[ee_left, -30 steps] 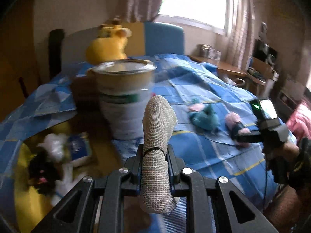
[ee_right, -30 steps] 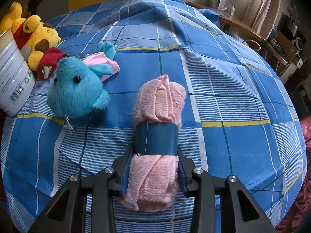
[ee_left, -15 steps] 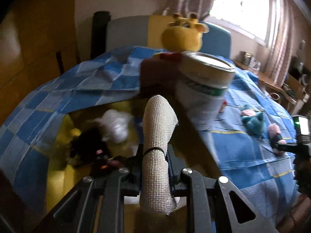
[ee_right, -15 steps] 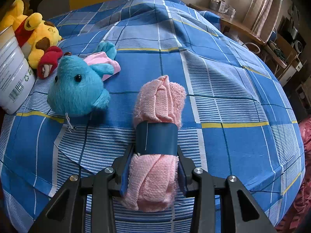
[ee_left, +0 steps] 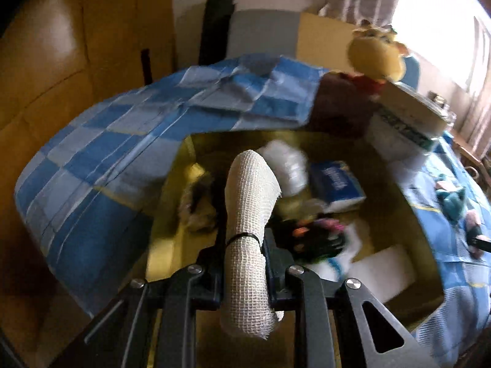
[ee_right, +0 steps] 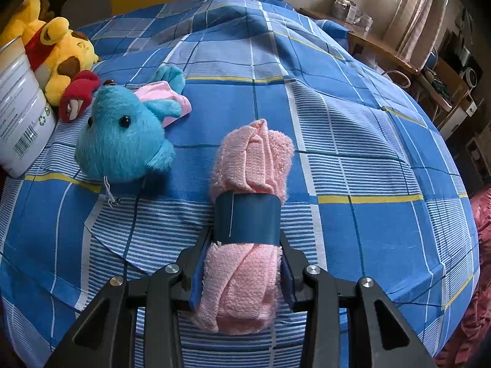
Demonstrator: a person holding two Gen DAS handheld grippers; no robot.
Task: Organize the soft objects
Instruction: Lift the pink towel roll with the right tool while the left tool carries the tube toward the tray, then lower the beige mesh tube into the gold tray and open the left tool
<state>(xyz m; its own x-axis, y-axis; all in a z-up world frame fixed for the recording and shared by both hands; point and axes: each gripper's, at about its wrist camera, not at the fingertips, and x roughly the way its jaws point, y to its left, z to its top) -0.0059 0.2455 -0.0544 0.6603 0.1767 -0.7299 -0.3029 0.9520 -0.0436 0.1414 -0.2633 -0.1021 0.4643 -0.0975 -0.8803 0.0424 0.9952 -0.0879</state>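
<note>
Fingers of the left gripper (ee_left: 244, 256) clamp a white mesh gauze roll (ee_left: 250, 230), long axis toward 12 o'clock; the yellow box (ee_left: 172, 184) contents are blurred. The right gripper (ee_right: 244, 265) clamps a banded pink towel roll (ee_right: 250, 211), likewise aligned.

a bed covered with a blue checked sheet (ee_right: 353, 159) with white and yellow lines. lying on it: a blue plush toy (ee_right: 122, 141), a pink cloth (ee_right: 172, 98) just behind it, a yellow plush (ee_right: 64, 55), a white tin (ee_right: 21, 113) standing upright, and an open yellow box (ee_left: 411, 214) holding blurred soft items.
</note>
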